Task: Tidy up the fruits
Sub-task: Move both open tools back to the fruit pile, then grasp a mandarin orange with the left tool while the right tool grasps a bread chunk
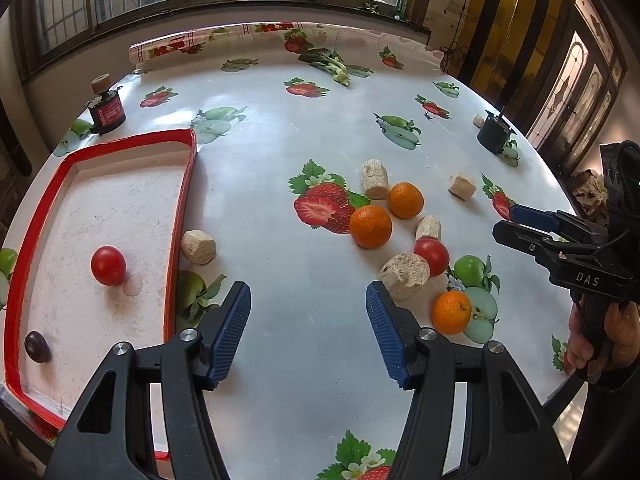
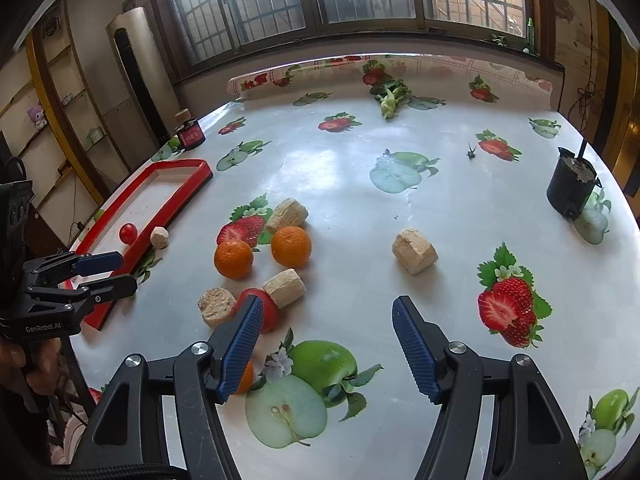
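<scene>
A red-rimmed tray (image 1: 132, 143) (image 2: 180, 162) on the left of the table holds a red tomato (image 1: 108, 265) (image 2: 128, 233) and a dark grape (image 1: 37, 346). Loose on the tablecloth lie three oranges (image 1: 370, 227) (image 1: 406, 200) (image 1: 451, 312) and a second tomato (image 1: 432, 256). My left gripper (image 1: 307, 292) hangs open over bare cloth between the tray and the fruit. My right gripper (image 2: 328, 308) is open too. Its left finger hides part of that tomato (image 2: 269, 312) and the nearest orange (image 2: 246, 378). Two oranges (image 2: 234, 259) (image 2: 291, 246) lie beyond it.
Several beige cork-like chunks (image 1: 403, 277) (image 2: 414, 251) lie among the fruit, and one (image 1: 198, 246) rests against the tray's outer wall. A black pot (image 2: 574, 188) stands at the right edge, a red-labelled jar (image 1: 106, 110) at the back left, leafy greens (image 2: 390, 98) at the far side.
</scene>
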`<state>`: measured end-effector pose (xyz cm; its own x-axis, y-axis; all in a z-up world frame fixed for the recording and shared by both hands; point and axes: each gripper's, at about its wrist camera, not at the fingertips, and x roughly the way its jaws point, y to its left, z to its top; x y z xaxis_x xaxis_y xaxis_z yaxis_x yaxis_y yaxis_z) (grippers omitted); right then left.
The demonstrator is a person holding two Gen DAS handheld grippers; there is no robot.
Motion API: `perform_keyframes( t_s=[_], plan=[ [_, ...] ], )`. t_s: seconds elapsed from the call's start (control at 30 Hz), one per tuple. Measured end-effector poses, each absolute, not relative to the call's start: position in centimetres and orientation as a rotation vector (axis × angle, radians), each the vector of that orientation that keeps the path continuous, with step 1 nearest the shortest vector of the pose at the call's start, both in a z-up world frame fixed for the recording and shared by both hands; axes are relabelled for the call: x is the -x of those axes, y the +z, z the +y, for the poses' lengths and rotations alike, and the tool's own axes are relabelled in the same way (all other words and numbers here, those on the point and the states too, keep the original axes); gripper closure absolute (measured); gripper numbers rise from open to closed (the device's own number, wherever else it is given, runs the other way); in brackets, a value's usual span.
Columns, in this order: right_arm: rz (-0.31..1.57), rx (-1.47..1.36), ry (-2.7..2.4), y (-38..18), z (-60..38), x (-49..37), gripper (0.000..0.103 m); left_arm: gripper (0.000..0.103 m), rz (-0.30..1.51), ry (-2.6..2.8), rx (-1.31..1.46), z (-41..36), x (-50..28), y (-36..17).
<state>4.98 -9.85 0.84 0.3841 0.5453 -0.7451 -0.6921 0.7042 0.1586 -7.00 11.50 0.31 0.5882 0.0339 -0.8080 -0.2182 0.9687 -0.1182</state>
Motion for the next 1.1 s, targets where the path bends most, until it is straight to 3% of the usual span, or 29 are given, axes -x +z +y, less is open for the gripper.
perform_keyframes(
  t_s=[0.83,0.87,0.93,1.07,1.1],
  plan=[
    [0.915,0.214,0.669,-2.5,-9.6,-12.3,0.035,0.045,1.015,0.033,0.205,9.2,-1.9,-3.0],
    [0.919,0.216,0.666,-2.7,-9.4,-12.6,0.035,0.047,1.022,0.031,0.206,9.2,-2.1,-3.3],
    [0.929,0.221,0.660,-3.2,-9.1,-13.0,0.037,0.065,1.034,0.018,0.212,9.1,-2.4,-3.9],
    [0.912,0.245,0.656,-3.6,-8.5,-13.1,0.048,0.070,1.019,0.004,0.207,9.0,-2.1,-3.8],
    [0.909,0.247,0.657,-3.6,-8.4,-13.1,0.056,0.070,1.016,0.006,0.197,9.0,-2.0,-3.7]
  ],
)
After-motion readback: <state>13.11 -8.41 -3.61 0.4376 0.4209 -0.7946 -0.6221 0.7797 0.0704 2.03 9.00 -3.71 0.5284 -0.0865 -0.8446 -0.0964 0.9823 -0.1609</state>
